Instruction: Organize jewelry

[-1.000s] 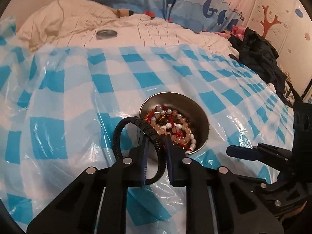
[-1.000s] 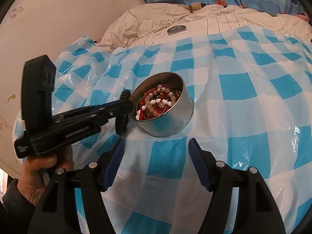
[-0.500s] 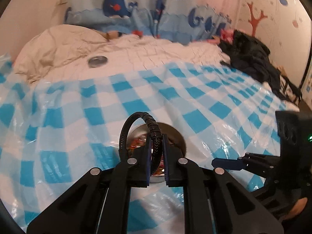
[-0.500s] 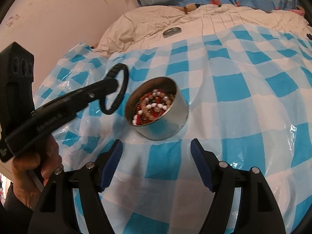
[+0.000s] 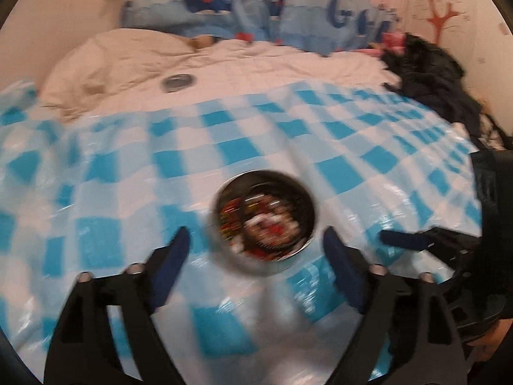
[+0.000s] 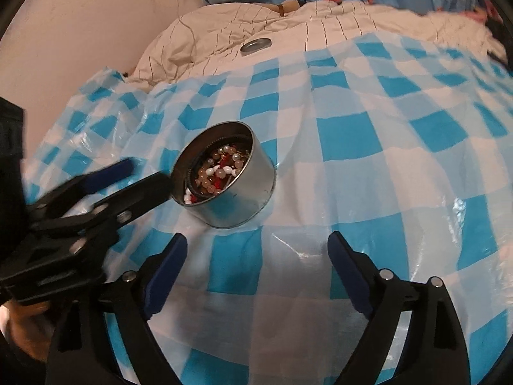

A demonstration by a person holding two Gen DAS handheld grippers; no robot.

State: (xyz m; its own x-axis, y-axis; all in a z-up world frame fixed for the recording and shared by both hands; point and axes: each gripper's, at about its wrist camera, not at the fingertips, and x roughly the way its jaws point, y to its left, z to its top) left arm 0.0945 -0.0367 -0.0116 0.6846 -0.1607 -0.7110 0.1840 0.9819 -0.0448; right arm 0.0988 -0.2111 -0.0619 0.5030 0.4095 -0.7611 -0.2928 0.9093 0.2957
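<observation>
Both sets of fingers are opening with nothing between them: the left gripper [image 5: 255,256] hangs just over the tin [image 6: 224,178] (blurred in its own view), which lies at 12 o'clock from it. From the right gripper [image 6: 256,266] the tin lies near, at 11 o'clock. It stands upright on the checked sheet [image 6: 368,166] on the bed, holding beads [image 6: 221,170] and a dark ring along its wall; the left looks nearer.

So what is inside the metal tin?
The tin holds tangled beads in cream, white and red, with a dark ring along the inner wall. Anything beneath the beads is covered.
</observation>
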